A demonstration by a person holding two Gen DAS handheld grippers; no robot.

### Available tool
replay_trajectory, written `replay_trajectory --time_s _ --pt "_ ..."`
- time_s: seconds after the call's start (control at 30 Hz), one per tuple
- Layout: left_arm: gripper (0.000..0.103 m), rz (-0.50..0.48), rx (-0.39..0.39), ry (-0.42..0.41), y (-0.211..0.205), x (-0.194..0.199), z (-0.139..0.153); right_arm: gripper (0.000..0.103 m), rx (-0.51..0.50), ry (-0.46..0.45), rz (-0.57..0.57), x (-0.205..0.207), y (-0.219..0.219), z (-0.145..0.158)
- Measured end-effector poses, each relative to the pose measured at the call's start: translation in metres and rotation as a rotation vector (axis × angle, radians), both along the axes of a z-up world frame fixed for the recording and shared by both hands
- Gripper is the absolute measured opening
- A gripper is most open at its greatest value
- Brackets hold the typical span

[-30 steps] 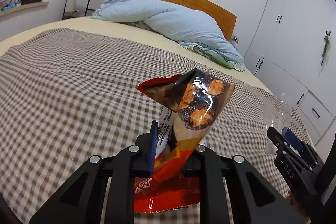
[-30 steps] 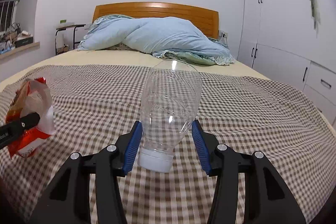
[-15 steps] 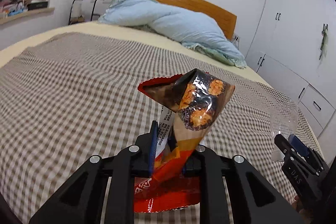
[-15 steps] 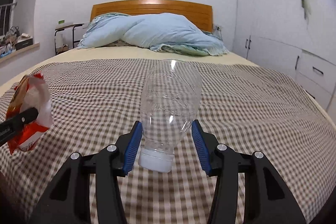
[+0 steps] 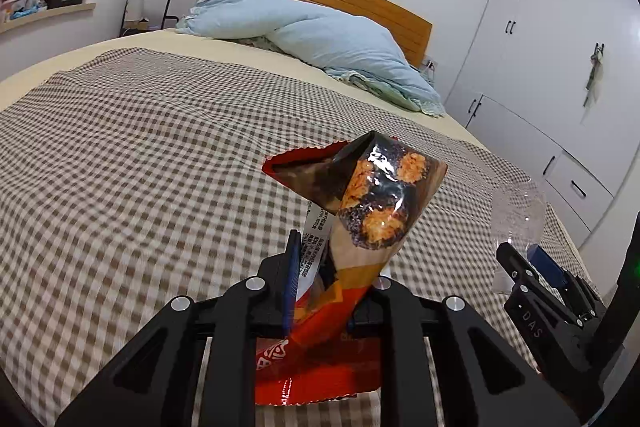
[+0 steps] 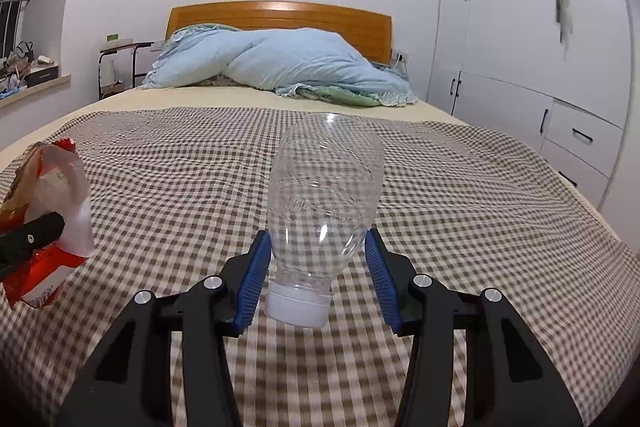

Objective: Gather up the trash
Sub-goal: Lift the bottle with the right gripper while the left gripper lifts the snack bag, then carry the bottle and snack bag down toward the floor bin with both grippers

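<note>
Left wrist view: crumpled snack bag pinched between narrow-set pads of left gripper, held above checked bedspread; right gripper seen at far right.

Right wrist view: clear plastic bottle clamped cap-down between blue pads of right gripper, jaws about half spread; blue duvet lies ahead by headboard.

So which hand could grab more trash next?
Neither yet. The left gripper pinches the crinkly orange-red snack bag, and the right gripper clamps the clear plastic bottle. Both need emptying first.
</note>
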State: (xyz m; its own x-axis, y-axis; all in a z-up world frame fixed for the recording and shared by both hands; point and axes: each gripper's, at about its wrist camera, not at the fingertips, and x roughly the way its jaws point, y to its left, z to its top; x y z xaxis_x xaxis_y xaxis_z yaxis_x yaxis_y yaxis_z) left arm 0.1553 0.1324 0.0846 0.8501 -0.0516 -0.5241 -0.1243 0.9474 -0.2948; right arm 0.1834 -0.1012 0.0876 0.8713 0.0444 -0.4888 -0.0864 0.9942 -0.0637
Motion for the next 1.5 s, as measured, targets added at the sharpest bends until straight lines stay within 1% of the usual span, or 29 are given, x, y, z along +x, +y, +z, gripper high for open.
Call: replay_trajectory --time_s 0.1,0.2,0.3,0.43,0.63,0.73,0.9,1.1,1.23,1.5 --pt "0.015 -0.013 -0.01 -0.004 -0.002 -0.014 0.001 0.048 0.026 -0.003 -0.021 -0.016 -0.009 0.002" --pt "0.015 -0.033 -0.003 -0.011 -0.006 -0.026 0.003 0.048 0.052 -0.002 -0.037 -0.032 -0.019 0.005" --pt "0.015 -0.052 0.004 -0.022 -0.011 -0.039 0.006 0.048 0.03 -0.008 -0.049 -0.048 -0.026 0.006" --pt "0.015 -0.073 0.001 -0.038 -0.014 -0.055 0.011 0.048 -0.017 0.007 -0.043 -0.07 -0.031 -0.004" --pt "0.015 -0.098 0.002 -0.041 -0.017 -0.082 0.011 0.048 -0.029 0.05 -0.035 -0.104 -0.037 -0.018" --pt "0.015 -0.109 -0.005 -0.039 -0.017 -0.093 0.01 0.048 -0.039 0.059 -0.019 -0.121 -0.035 -0.02" --pt "0.015 -0.134 0.005 -0.039 -0.024 -0.112 0.011 0.048 -0.029 0.047 0.001 -0.149 -0.03 -0.017" --pt "0.015 -0.166 0.009 -0.027 -0.028 -0.132 0.006 0.048 -0.04 0.042 0.034 -0.179 -0.026 -0.017" --pt "0.015 -0.193 0.005 -0.011 -0.031 -0.145 0.001 0.048 -0.032 0.048 0.053 -0.195 -0.025 -0.018" --pt "0.015 -0.262 -0.004 -0.009 -0.035 -0.174 -0.004 0.048 -0.015 0.062 0.099 -0.223 -0.024 -0.02"
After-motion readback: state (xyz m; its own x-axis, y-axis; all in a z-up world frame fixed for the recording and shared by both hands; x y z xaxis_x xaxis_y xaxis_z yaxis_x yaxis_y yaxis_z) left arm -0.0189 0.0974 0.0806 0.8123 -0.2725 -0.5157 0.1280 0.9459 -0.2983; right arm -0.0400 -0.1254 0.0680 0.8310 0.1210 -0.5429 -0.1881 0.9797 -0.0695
